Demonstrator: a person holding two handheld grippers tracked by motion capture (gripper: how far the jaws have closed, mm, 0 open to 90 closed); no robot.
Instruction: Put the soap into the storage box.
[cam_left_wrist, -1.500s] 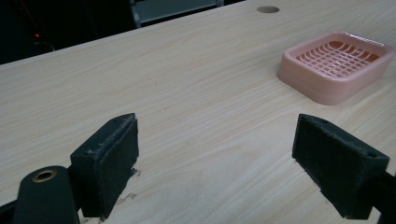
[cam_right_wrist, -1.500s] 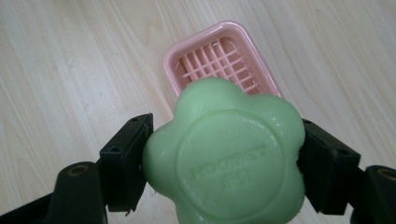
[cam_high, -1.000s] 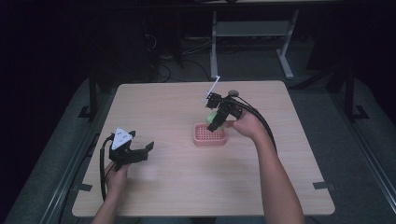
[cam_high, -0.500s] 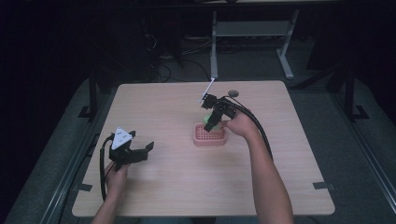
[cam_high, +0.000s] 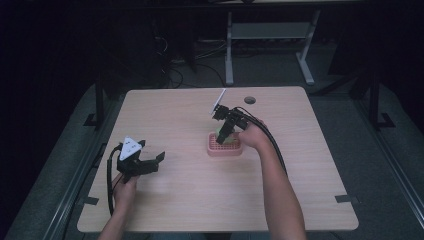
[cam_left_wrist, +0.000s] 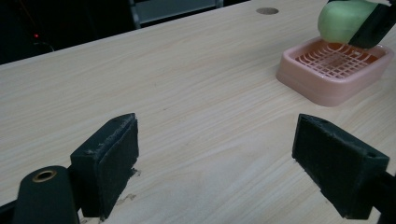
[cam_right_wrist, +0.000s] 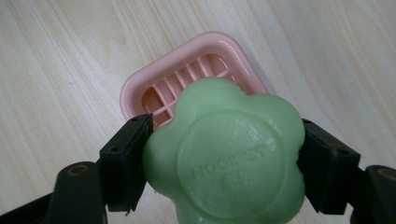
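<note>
A green flower-shaped soap bar (cam_right_wrist: 229, 154) is clamped between the jaws of my right gripper (cam_right_wrist: 224, 163), just above a pink soap dish (cam_right_wrist: 187, 74) with a slatted floor. In the high view the right gripper (cam_high: 226, 131) points down over the pink dish (cam_high: 225, 148) near the table's middle. The left gripper view shows the soap (cam_left_wrist: 343, 21) hanging over the dish (cam_left_wrist: 334, 70) at the far right. My left gripper (cam_high: 142, 165) rests low at the table's left front, open, with nothing between its pads (cam_left_wrist: 109, 163).
The light wooden table (cam_high: 175, 120) has a round cable hole (cam_high: 250, 100) near its far edge. A white tag (cam_high: 218, 101) sticks up from the right gripper. Black cables trail from both grippers. A metal desk frame (cam_high: 270, 45) stands beyond the table.
The right gripper has come down and slightly left with the soap, closer over the pink dish. The left gripper has stayed where it was.
</note>
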